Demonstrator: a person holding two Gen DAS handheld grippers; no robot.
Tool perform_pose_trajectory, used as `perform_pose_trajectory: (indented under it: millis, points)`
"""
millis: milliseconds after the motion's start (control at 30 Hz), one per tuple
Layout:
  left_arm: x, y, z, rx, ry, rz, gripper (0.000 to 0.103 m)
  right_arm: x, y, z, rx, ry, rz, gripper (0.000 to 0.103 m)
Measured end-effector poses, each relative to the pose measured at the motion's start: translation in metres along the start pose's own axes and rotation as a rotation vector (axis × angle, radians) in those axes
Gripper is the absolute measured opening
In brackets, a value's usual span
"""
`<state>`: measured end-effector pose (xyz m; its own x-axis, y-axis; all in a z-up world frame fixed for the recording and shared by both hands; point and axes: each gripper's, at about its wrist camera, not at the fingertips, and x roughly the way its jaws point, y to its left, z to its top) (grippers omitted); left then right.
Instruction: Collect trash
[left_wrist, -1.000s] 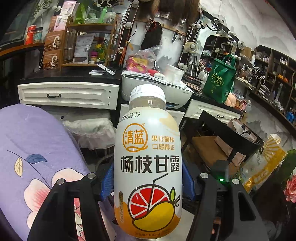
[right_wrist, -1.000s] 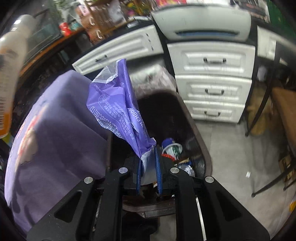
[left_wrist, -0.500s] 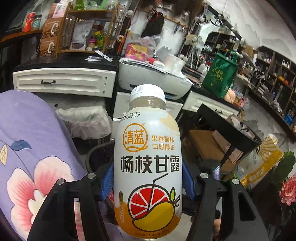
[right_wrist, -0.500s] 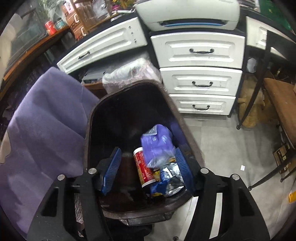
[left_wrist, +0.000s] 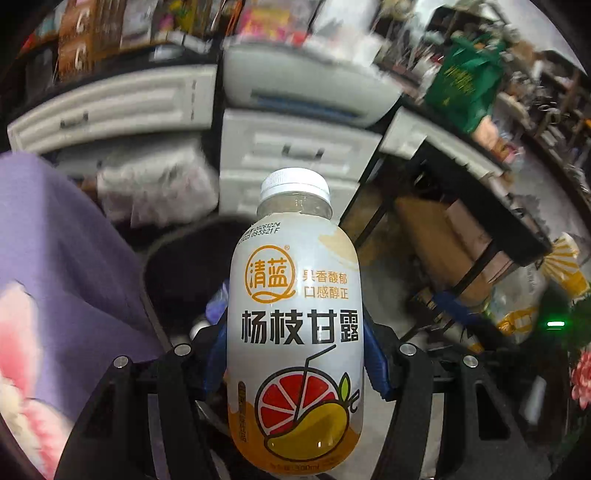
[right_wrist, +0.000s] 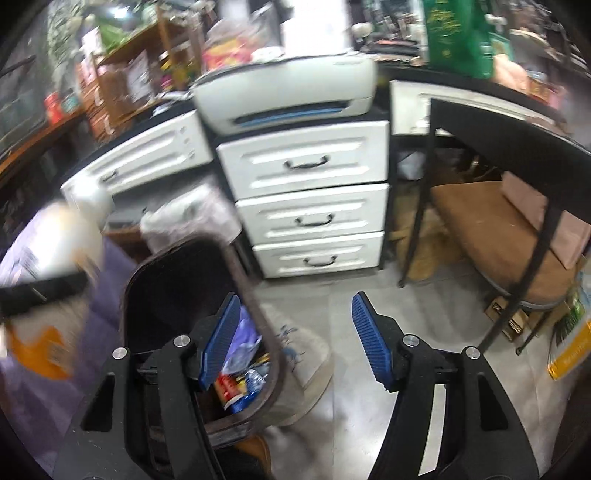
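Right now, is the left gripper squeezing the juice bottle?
Touching. The left wrist view shows the left gripper with its blue pads pressed against both sides of the juice bottle.

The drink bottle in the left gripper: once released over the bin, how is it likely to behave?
The drink bottle looks empty at its clear neck, so it is probably light. Its walls hold shape between the left gripper's pads, so fairly stiff. Round and glossy, it may slip, then roll among the trash in the bin.
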<state>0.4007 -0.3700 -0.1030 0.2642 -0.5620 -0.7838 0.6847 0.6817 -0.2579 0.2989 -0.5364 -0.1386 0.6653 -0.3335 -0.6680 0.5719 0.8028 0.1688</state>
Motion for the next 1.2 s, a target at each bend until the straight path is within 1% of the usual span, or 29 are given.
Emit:
perform_pose_trajectory:
  millis: [33,100,133,167,267,333,433,467,500,567,600,667,867,1067,1133,1200]
  points:
    - [0.016,0.003,-0.001,-0.020,0.044,0.015,0.060,-0.002,-0.005,0.001,0.014,-0.010,-0.011,0.064]
    - [0.035,0.005,-0.004,-0.028,0.093,0.050,0.060,-0.004,-0.012,0.004,0.037,-0.023,-0.022,0.064]
    - [0.049,0.009,-0.007,-0.039,0.135,0.071,0.060,-0.005,-0.014,0.004,0.046,-0.027,-0.023,0.064]
    - [0.056,0.012,-0.010,-0.051,0.156,0.078,0.060,-0.005,-0.016,0.005,0.053,-0.028,-0.023,0.064]
    - [0.071,0.026,-0.014,-0.128,0.210,0.060,0.060,-0.006,-0.016,0.004,0.056,-0.032,-0.013,0.064]
    - [0.076,0.028,-0.016,-0.125,0.229,0.065,0.060,-0.007,-0.013,0.003,0.046,-0.033,-0.002,0.064]
    - [0.078,0.028,-0.016,-0.124,0.241,0.066,0.061,-0.009,-0.007,0.003,0.038,-0.043,0.020,0.064]
    - [0.079,0.026,-0.016,-0.121,0.245,0.063,0.063,-0.010,-0.005,0.003,0.031,-0.048,0.022,0.064]
    - [0.078,0.025,-0.016,-0.114,0.251,0.070,0.069,-0.012,-0.002,0.003,0.014,-0.054,0.019,0.065]
    - [0.077,0.025,-0.017,-0.111,0.253,0.089,0.076,-0.015,0.000,0.003,0.004,-0.062,0.019,0.065]
    - [0.076,0.025,-0.018,-0.112,0.251,0.086,0.079,-0.017,0.000,0.003,0.005,-0.070,0.021,0.065]
    - [0.077,0.024,-0.016,-0.110,0.257,0.092,0.083,-0.019,0.001,0.005,0.006,-0.076,0.025,0.066]
    - [0.079,0.018,-0.014,-0.091,0.253,0.090,0.083,-0.028,0.003,0.011,0.002,-0.105,0.028,0.068]
    - [0.071,0.019,-0.011,-0.085,0.222,0.100,0.083,-0.042,0.004,0.022,0.007,-0.144,0.028,0.071]
    - [0.065,0.019,-0.010,-0.086,0.211,0.095,0.083,-0.052,0.004,0.027,0.010,-0.164,0.019,0.073]
    - [0.053,0.016,-0.010,-0.081,0.184,0.108,0.083,-0.068,0.003,0.031,0.011,-0.207,-0.003,0.077]
